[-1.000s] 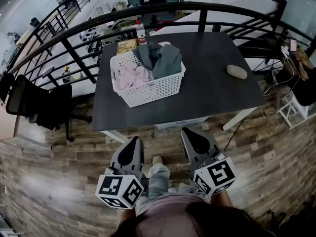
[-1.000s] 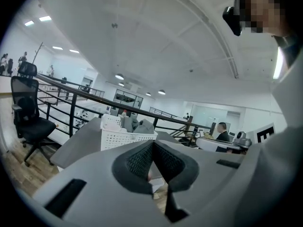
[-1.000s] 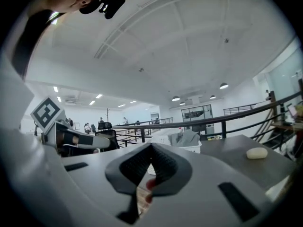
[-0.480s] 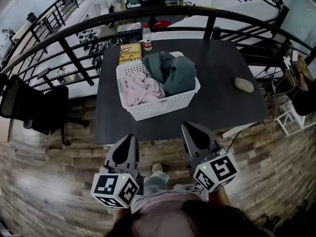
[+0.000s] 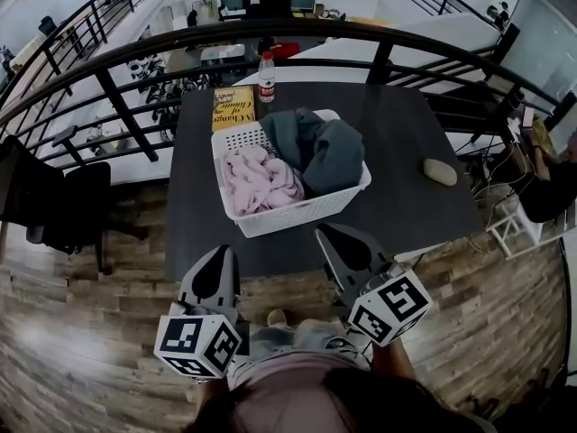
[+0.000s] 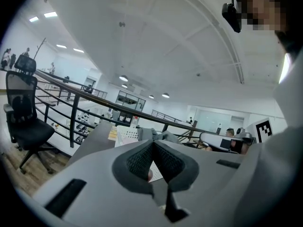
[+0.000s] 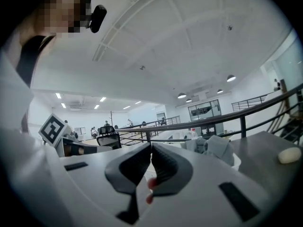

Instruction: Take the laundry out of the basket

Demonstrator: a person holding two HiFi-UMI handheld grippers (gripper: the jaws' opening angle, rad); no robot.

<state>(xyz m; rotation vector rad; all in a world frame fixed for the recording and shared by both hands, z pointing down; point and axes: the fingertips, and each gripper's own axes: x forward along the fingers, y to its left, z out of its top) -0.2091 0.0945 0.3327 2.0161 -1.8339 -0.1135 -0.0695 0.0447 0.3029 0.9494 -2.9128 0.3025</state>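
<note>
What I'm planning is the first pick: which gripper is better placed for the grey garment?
Right, probably. The right gripper nearly reaches the basket rim, on the grey garment's side; the left gripper sits farther back, nearer the pink clothes. Both are shut.

Bright, even light from ceiling lamps (image 6: 123, 78); shadows soft. Head view darkens at its corners. Heavy fisheye: railing (image 5: 297, 27) bows, black vignette rings both gripper views. Left gripper (image 6: 152, 144) and right gripper (image 7: 151, 146) slightly soft up close.

White slotted basket (image 5: 297, 210) mid table (image 5: 406, 206), full: pink laundry (image 5: 261, 180) L, grey laundry (image 5: 320, 152) R.
</note>
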